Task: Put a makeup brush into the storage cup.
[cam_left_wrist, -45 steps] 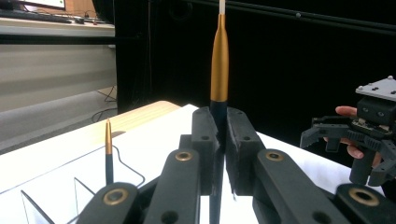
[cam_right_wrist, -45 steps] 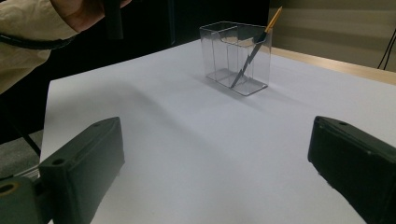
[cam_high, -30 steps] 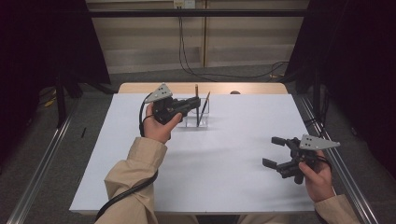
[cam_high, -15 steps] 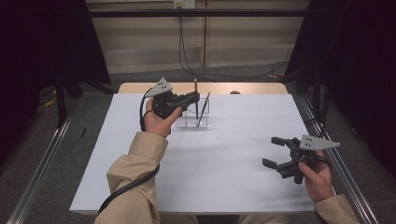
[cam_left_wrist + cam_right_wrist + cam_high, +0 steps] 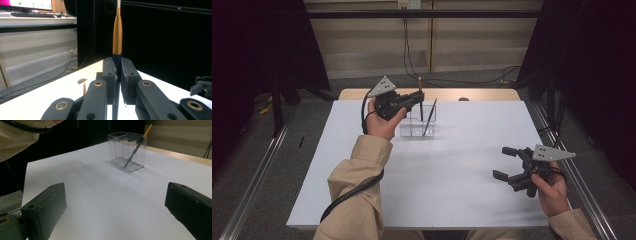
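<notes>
Brush (image 5: 117, 37) pinched upright by the left gripper (image 5: 416, 99), over the clear holder (image 5: 418, 122) at 12 o'clock. Right gripper (image 5: 504, 162) idles wide open at 4 o'clock. Looks mid-transfer; next needs a straight vertical move

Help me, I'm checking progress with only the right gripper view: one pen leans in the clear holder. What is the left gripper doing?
Observer: The left gripper is shut on a second pen, held upright.
Operator: Is it in the holder?
Observer: In the high view its lower part seems to show through the holder wall, so probably partly in.
Operator: Where's my right gripper?
Observer: The right gripper is open near the table right edge, well apart from the holder.
</notes>
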A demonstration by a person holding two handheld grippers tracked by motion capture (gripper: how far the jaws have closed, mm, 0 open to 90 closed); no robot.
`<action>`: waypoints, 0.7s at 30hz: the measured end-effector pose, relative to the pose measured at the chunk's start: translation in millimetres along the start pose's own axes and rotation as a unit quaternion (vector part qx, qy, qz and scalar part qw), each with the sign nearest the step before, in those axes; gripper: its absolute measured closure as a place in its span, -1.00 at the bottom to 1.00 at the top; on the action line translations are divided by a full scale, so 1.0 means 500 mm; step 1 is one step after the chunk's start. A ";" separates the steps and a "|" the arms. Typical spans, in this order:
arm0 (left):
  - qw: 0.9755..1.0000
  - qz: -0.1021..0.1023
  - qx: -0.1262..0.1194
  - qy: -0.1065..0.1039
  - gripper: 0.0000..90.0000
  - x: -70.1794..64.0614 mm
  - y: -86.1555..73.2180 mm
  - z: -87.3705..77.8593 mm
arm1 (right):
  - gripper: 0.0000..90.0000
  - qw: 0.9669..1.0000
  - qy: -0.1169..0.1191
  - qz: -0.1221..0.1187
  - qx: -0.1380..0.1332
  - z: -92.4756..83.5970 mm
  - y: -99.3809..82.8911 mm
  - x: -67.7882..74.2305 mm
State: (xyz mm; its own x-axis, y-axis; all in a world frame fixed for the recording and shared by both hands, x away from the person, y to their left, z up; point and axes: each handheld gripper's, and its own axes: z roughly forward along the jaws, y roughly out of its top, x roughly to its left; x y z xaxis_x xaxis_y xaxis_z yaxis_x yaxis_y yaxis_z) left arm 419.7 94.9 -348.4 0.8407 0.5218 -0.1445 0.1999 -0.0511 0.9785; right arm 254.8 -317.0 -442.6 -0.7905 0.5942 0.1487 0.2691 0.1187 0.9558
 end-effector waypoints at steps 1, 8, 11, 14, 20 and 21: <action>1.000 0.000 0.000 0.001 0.85 0.001 0.000 0.001 | -0.93 1.000 0.000 0.000 0.000 0.000 0.000 0.000; 1.000 -0.001 0.001 0.010 0.85 0.007 -0.002 0.011 | -0.93 1.000 0.002 -0.002 0.000 0.000 0.000 0.000; 1.000 -0.002 0.001 0.013 0.85 0.010 -0.005 0.017 | -0.93 1.000 0.002 -0.002 -0.001 0.001 0.000 0.001; 1.000 -0.003 0.002 0.017 0.85 0.013 -0.007 0.022 | -0.93 1.000 0.002 -0.002 -0.001 0.001 0.001 0.001; 1.000 -0.003 0.003 0.021 0.85 0.018 -0.012 0.033 | -0.93 1.000 0.002 -0.002 -0.002 0.000 0.001 0.000; 1.000 -0.003 0.003 0.021 0.85 0.019 -0.013 0.035 | -0.93 1.000 0.001 -0.003 -0.001 0.001 0.001 0.000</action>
State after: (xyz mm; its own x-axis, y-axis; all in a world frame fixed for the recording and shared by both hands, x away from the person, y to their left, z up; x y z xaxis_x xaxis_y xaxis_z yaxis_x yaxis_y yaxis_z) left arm 435.2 85.1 -358.7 0.8174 0.5578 -0.1437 0.2077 -0.0526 0.9768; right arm 254.9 -316.7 -442.4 -0.7934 0.5914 0.1440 0.2636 0.1207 0.9571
